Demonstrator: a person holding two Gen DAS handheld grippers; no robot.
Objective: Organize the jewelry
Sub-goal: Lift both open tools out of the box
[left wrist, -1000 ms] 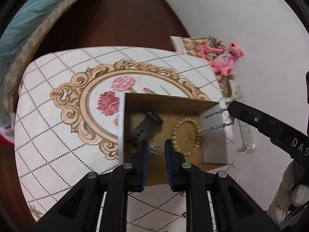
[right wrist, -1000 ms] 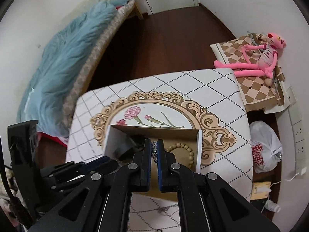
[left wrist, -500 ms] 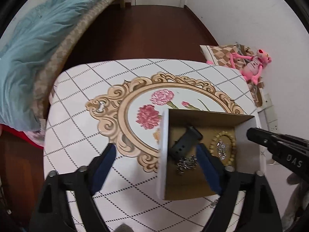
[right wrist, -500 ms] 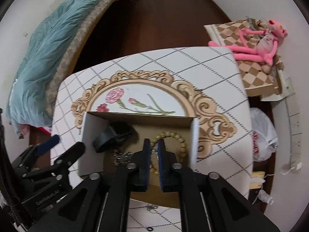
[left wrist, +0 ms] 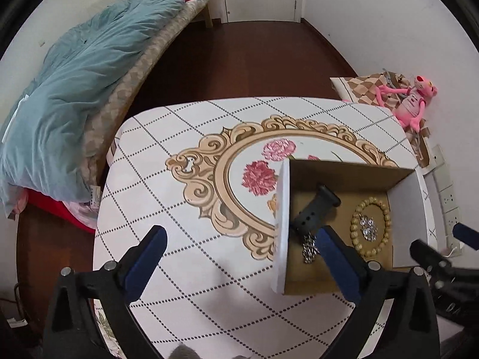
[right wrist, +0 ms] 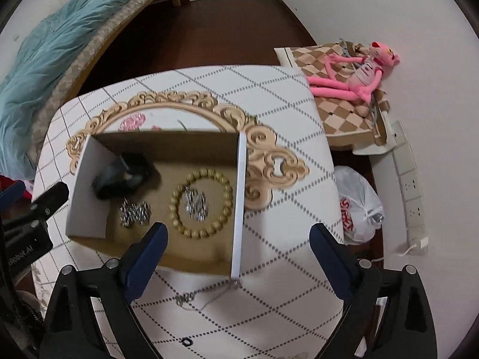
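One cardboard box [right wrist: 239, 197] is seen on the patterned counter [left wrist: 185, 269], holding one beaded bracelet [right wrist: 201, 205], one black strap [right wrist: 119, 179] and two silver chain heaps, one [right wrist: 196, 203] laid inside the bracelet and one [right wrist: 134, 213] beside it. A third chain [right wrist: 206, 294] and a small black ring [right wrist: 186, 342] on the counter outside the box are shown only in the right wrist view. Both the left tool [left wrist: 239, 257] and the right tool [right wrist: 236, 248], narrowed a second ago with a chain dangling over the box, are now opening wide, with nothing gripped.
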